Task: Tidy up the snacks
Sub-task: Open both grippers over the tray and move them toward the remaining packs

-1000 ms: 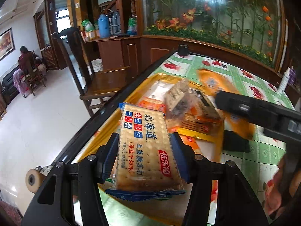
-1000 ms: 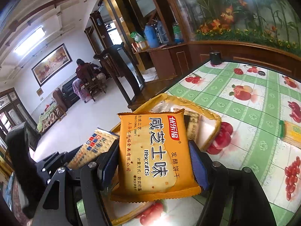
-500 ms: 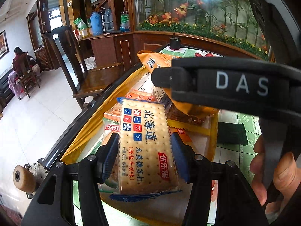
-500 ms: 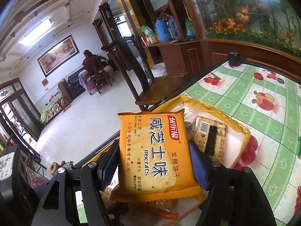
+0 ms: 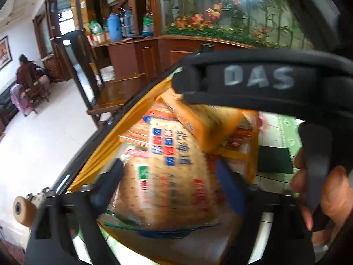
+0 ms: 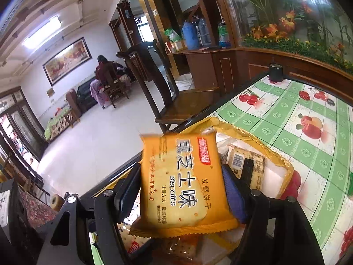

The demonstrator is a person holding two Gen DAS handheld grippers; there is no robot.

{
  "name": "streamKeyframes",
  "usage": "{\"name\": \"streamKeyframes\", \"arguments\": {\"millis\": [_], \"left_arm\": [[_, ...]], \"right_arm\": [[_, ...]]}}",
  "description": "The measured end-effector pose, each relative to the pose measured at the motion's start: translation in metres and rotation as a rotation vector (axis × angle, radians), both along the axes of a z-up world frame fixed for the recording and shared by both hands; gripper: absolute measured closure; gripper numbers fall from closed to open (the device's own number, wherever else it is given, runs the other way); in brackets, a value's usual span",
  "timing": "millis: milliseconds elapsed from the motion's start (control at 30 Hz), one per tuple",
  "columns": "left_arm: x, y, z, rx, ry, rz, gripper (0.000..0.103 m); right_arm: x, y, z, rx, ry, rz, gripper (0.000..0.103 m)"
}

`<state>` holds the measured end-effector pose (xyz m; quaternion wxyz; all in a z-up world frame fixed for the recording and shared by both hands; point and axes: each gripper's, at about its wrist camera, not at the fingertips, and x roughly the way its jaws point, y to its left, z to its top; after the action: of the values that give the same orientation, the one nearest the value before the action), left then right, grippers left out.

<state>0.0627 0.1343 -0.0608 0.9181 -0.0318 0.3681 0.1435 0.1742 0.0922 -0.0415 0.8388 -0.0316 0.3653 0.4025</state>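
Note:
My left gripper (image 5: 172, 178) has its jaws spread, and the blue-edged cracker pack (image 5: 176, 172) lies loose between them, blurred, over the yellow bag (image 5: 103, 154) of snacks. My right gripper (image 6: 181, 185) has its jaws apart around the orange biscuit pack (image 6: 181, 183), which is tilted and looks loose above the same yellow bag (image 6: 253, 137). The right gripper's black body (image 5: 253, 81) crosses the left wrist view above the bag. Several snack packs (image 6: 245, 165) lie inside the bag.
The bag lies at the left edge of a table with a green fruit-print cloth (image 6: 308, 119). A dark wooden chair (image 6: 158, 79) stands beside that edge. A black cup (image 6: 275, 72) stands at the far corner. A dark green packet (image 5: 273, 159) lies on the cloth.
Both grippers have opened. The cracker pack has slipped and tilted in the left jaws, and the orange pack has tilted in the right jaws over the bag.

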Motion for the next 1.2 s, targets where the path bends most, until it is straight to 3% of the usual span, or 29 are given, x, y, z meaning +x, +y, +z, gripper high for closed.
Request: {"name": "streamKeyframes", "arguments": {"millis": [200,533,633,867,1200], "left_arm": [[-0.004,0.010,0.009,-0.034,-0.030,0.027,0.014],[-0.011,0.003,0.034,-0.049,-0.097,0.031,0.014],[-0.011,-0.011,0.039,-0.086,-0.112,-0.023,0.014],[0.006,-0.076,0.032,-0.082,-0.061,-0.157,0.014],[0.017,-0.146,0.012,0.042,0.000,-0.428,0.014]], "right_arm": [[-0.006,-0.024,0.009,0.023,-0.024,-0.022,0.028],[0.004,-0.126,0.011,0.086,0.013,-0.203,0.023],[0.004,-0.155,0.012,0.085,0.013,-0.248,0.023],[0.007,-0.227,0.011,0.098,0.021,-0.367,0.023],[0.017,-0.288,0.006,0.086,0.029,-0.480,0.022]]}}
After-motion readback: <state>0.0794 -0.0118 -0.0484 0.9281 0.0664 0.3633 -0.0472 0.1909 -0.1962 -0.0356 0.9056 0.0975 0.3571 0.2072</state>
